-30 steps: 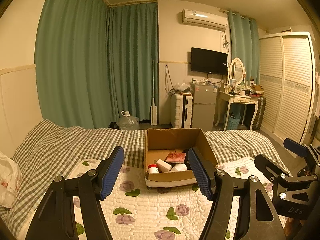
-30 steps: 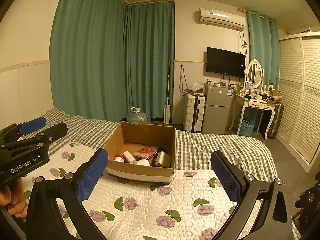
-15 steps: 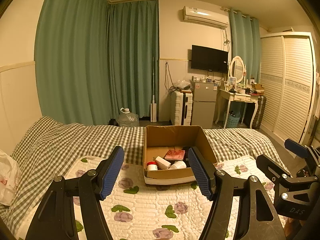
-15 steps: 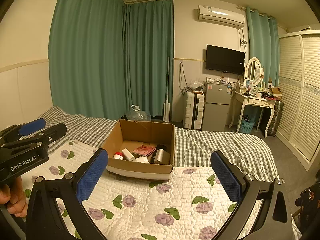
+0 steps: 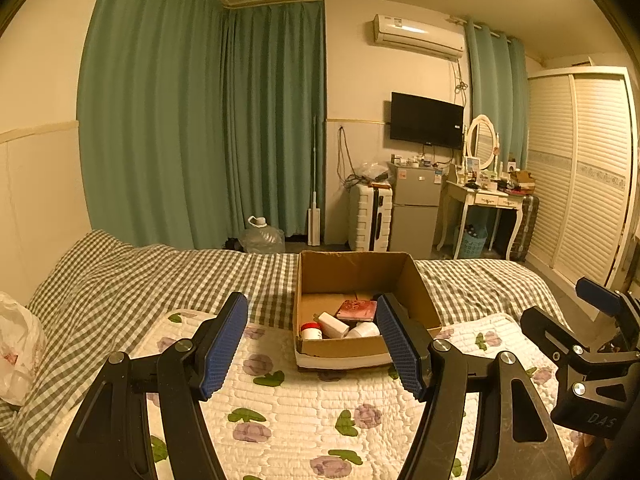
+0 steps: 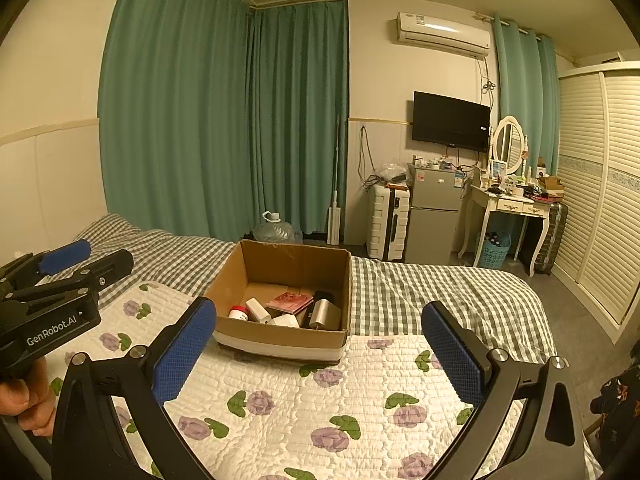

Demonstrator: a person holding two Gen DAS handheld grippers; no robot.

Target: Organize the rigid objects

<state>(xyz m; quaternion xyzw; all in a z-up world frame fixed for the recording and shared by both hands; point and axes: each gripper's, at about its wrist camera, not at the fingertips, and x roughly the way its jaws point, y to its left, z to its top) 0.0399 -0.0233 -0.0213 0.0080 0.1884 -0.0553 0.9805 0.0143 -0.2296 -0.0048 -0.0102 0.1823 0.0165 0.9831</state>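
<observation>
Holding both grippers above the quilt (image 6: 320,408), I am keeping the left gripper (image 5: 312,344) and the right gripper (image 6: 320,350) with jaws spread wide and gripping nothing. The cardboard box (image 6: 326,338) is sitting on the bed ahead, well apart from both. The bottle (image 6: 239,313), booklet (image 6: 289,302) and metal cylinder (image 6: 322,314) are lying crowded inside it. Likely faults: jaws striking the box wall, or the box tipping on soft bedding under a reach.

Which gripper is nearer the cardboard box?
Left, marginally. Left gripper is lined up just before the cardboard box; right gripper hangs back, box ahead-left. Both open.
</observation>
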